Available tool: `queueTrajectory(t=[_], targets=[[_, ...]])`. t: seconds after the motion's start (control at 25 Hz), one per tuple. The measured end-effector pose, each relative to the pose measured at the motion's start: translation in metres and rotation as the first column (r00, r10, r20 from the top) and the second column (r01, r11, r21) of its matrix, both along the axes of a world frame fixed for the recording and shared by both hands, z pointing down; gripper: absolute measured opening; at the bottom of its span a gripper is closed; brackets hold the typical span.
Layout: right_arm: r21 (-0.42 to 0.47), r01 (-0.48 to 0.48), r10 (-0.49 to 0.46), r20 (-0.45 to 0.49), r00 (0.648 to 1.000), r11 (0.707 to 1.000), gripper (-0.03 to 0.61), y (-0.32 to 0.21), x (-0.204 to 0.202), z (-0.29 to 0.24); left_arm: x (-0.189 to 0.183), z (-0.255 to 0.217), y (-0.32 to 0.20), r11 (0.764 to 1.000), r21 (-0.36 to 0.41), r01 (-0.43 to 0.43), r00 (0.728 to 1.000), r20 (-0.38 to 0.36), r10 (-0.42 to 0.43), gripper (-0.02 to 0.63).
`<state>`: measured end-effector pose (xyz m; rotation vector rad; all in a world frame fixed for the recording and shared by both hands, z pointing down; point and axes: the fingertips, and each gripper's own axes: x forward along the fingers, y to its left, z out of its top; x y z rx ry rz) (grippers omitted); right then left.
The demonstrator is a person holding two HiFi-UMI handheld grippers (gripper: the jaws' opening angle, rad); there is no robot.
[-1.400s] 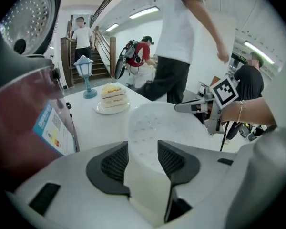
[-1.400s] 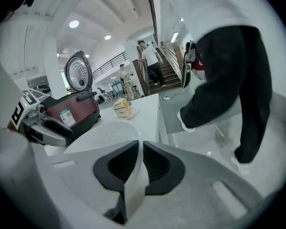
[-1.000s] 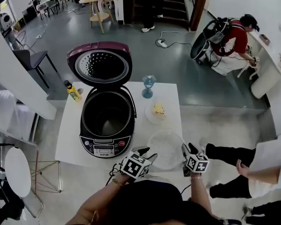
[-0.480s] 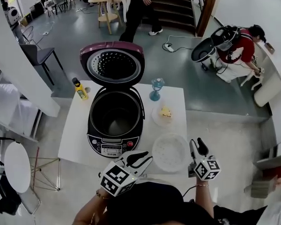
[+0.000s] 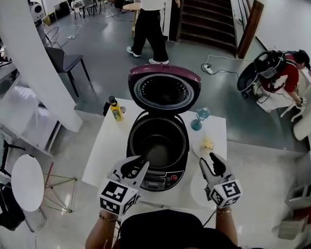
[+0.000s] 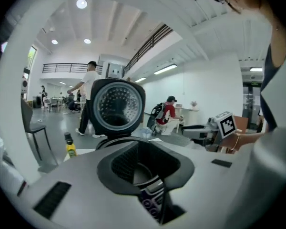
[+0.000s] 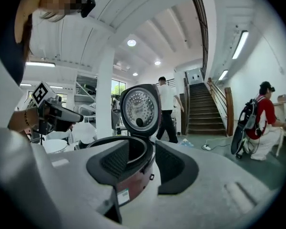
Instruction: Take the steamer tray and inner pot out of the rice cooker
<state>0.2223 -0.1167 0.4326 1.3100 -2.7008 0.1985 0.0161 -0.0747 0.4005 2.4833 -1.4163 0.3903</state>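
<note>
- The inner pot (image 5: 158, 148) is seated inside the open rice cooker (image 5: 182, 152). Its dark, empty inside is seen from above.
- The cooker's round lid (image 5: 165, 90) is raised upright behind the pot, with its perforated inner plate turned toward the camera.
- The cooker is set near the middle of a white table (image 5: 111, 149), and its control panel faces the person.
- A pale round steamer tray (image 5: 195, 184) is faintly seen lying on the table just right of the cooker. It is partly covered by the right gripper (image 5: 210, 161).
- The left gripper (image 5: 136, 165) is held in the air in front of the control panel, apart from the cooker. Its jaws are closing and are nearly together, with only a narrow slit left. Nothing is gripped between them.
- The right gripper is held in the air at the cooker's front right. Its jaws are kept partly apart, and nothing is gripped; only the cooker's side is seen beyond the gap.
- A small plate with yellow food (image 5: 207, 145) is placed on the table to the right of the cooker.
- A blue stemmed glass (image 5: 201, 117) stands behind that plate.
- A yellow bottle (image 5: 114, 108) stands at the table's far left corner.
- On the grey floor beyond, a standing person (image 5: 150, 14) and a crouching person in red (image 5: 285, 79) are seen.
</note>
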Motion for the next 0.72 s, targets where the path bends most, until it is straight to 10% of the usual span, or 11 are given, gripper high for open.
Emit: queueTrajectory(t=[0.24, 0.48, 0.72], targets=[[-0.126, -0.030, 0.000, -0.233, 0.973, 0.992, 0.156, -0.041, -0.063, 0.022, -0.067, 0.028, -0.053, 0.994, -0.020, 0.103, 0.982, 0.161, -0.099, 0.103], [-0.202, -0.116, 0.017, -0.433, 0.901, 0.973, 0.166, -0.064, -0.092, 0.046, -0.086, 0.072, -0.098, 0.993, -0.108, 0.045, 0.918, 0.397, 0.002, 0.227], [-0.254, -0.182, 0.034, -0.495, 0.868, 0.950, 0.166, -0.080, -0.086, 0.069, -0.074, 0.106, -0.123, 0.973, -0.227, -0.045, 0.905, 0.403, 0.136, 0.233]])
